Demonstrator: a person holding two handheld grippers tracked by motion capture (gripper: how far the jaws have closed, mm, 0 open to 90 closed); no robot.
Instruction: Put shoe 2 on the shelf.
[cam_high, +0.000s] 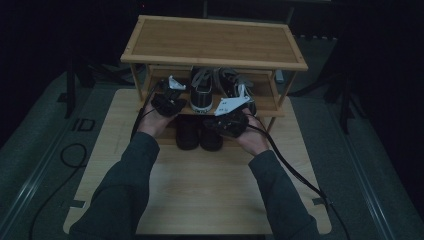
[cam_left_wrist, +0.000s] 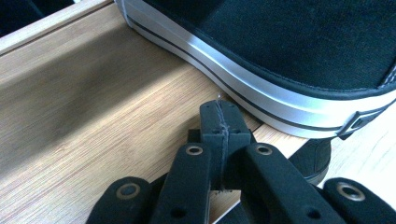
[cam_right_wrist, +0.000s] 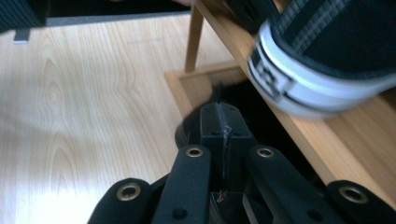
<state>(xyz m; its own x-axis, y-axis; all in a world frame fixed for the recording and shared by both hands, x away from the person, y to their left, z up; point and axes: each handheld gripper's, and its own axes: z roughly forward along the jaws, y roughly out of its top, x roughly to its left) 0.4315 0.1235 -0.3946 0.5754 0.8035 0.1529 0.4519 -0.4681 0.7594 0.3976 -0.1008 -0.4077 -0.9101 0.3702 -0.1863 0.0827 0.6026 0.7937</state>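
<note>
Resting surface: a light wooden table (cam_high: 200, 195), with both sleeved forearms coming in over its near edge.
Left gripper (cam_high: 169, 102): held at the front of the rack's middle shelf, jaws clenched together with nothing between them; in the left gripper view its tips (cam_left_wrist: 219, 116) sit just beside the white sole of a black sneaker (cam_left_wrist: 299, 51), and I cannot tell whether they touch.
Right gripper (cam_high: 231, 120): held a little lower, at the front of the rack by its right side, jaws pressed together on nothing; in the right gripper view the tips (cam_right_wrist: 219, 119) point at a dark shoe (cam_right_wrist: 196, 128) below the shelf.
Lower level: a pair of dark shoes (cam_high: 199, 132) stands side by side between the two hands.
Middle shelf (cam_high: 270, 105): two black sneakers with white soles (cam_high: 202, 90), heels toward the person.
Rack (cam_high: 215, 42): a bamboo shoe rack at the far end of the table, its top board bare.
</note>
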